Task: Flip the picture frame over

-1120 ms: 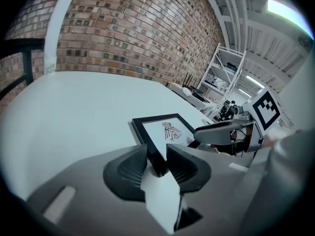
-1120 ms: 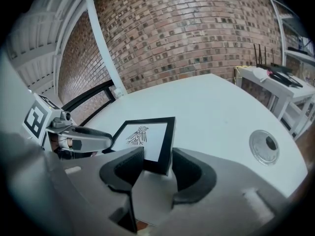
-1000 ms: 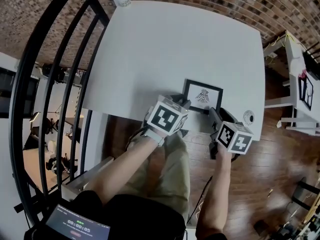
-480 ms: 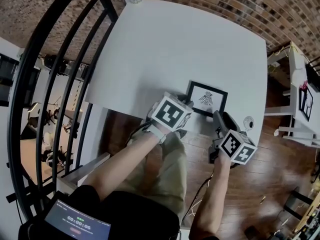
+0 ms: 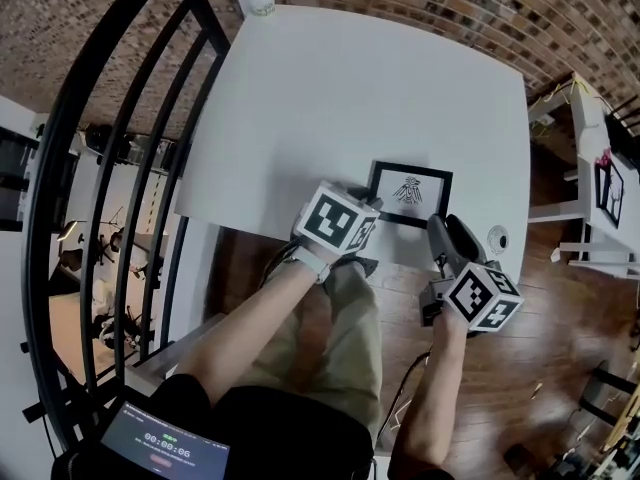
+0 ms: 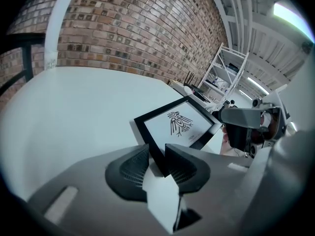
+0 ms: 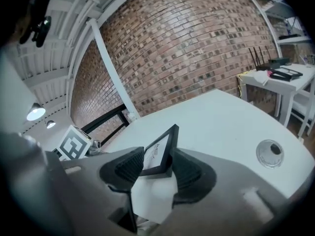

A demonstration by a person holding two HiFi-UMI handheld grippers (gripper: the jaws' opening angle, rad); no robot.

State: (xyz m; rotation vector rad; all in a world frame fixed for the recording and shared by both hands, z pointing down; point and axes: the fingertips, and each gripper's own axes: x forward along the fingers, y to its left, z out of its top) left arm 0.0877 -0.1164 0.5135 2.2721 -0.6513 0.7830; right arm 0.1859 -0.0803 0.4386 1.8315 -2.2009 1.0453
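Right gripper (image 7: pixel 157 166) has risen, pinching the near right corner of the black rectangular picture frame (image 5: pixel 409 192), which tilts up off the white table (image 5: pixel 350 88) by its front edge. Left gripper (image 6: pixel 156 161) is closing round the near left corner, pads not yet pressing. Flip likely just starting.

Picture frame (image 5: pixel 410 193): black rectangular border, white print with a black bird-like figure, print side up. Position: 5 o'clock on the white table (image 5: pixel 350 88), close to its near edge. Near side appears slightly raised.
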